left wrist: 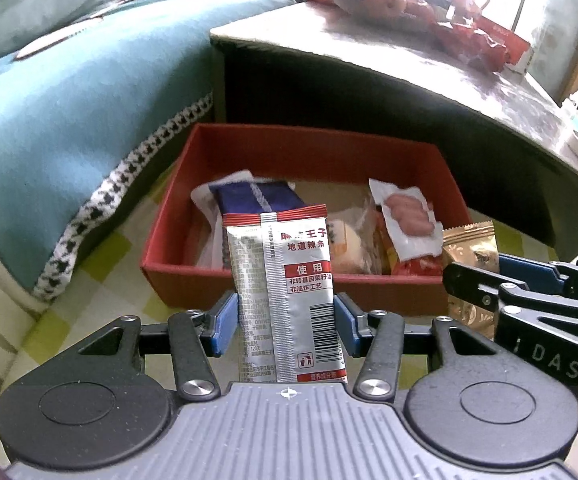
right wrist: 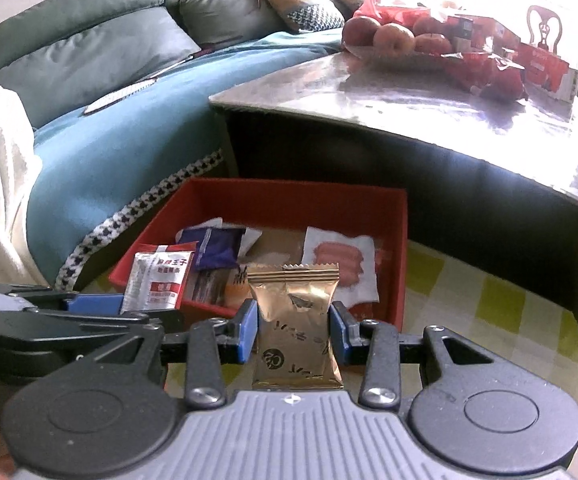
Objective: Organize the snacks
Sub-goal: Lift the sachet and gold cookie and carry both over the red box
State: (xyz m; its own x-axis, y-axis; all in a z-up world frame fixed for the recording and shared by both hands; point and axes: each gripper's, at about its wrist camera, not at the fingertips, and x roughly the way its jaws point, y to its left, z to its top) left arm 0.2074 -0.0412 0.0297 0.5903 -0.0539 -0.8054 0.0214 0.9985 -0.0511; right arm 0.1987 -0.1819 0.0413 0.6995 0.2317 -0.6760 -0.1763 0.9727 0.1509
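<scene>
Fingers of the left gripper (left wrist: 285, 322) pinch the silver spicy-strip sachet (left wrist: 283, 292) upright, just short of the red box (left wrist: 369, 148); right gripper (right wrist: 293, 330) clamps the gold packet (right wrist: 295, 320) beside it. Risk: slick foil sliding out before reaching the box.

Red box (left wrist: 245, 148) set on a yellow-checked cloth (left wrist: 101, 248) on the floor, just beside a teal sofa cover (left wrist: 89, 112). Behind it, on a glossy tabletop (right wrist: 369, 92): a dish of apples (right wrist: 393, 38), red wrappers (right wrist: 489, 76), a red carton (right wrist: 545, 64).
</scene>
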